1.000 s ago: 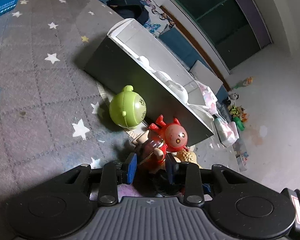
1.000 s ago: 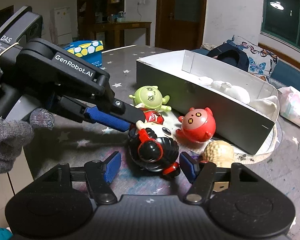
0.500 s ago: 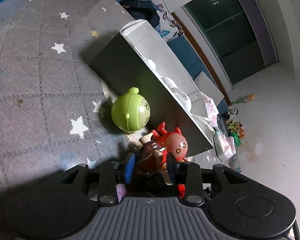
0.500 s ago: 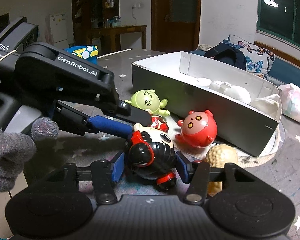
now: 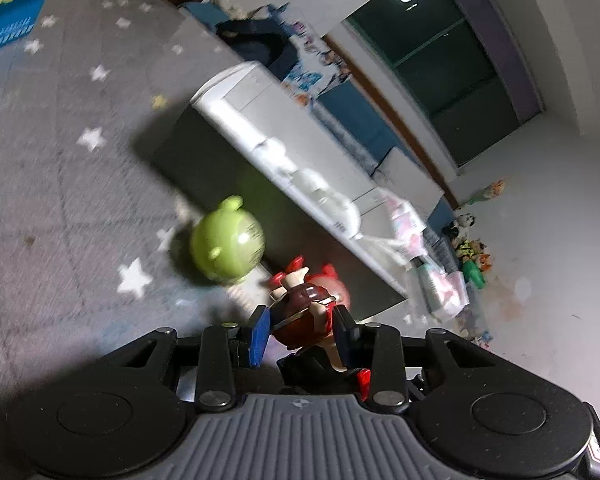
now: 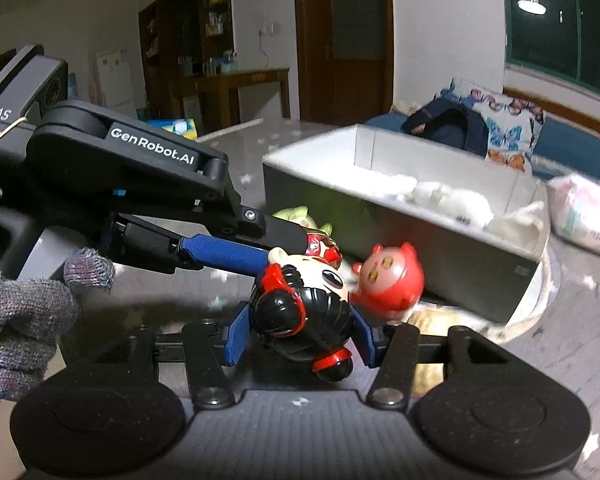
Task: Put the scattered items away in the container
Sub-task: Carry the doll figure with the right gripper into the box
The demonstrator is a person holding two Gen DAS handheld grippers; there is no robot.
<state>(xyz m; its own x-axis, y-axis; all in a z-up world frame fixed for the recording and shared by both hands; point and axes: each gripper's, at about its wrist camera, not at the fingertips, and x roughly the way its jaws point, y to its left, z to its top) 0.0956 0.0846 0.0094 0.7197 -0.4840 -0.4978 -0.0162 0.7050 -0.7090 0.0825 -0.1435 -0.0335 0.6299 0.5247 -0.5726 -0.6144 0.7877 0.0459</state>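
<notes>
I have two toys clamped at once. My left gripper [image 5: 302, 330] is closed on a brown-and-red figure [image 5: 304, 312], and my right gripper [image 6: 300, 334] is closed on the black-haired doll [image 6: 300, 312]; the two toys sit pressed together, the left fingers [image 6: 224, 252] crossing just ahead of my right pads. This looks like the pick-up step, with both grips made and the lift just starting. The container [image 6: 400, 216], a white-lined box already holding pale items, stands ahead and to the right. A red round toy [image 6: 392, 280] lies just beyond the doll, a green one [image 5: 228, 246] ahead-left of my left gripper. Next I judge each toy must rise clear of the near wall, then go over the rim before release.
</notes>
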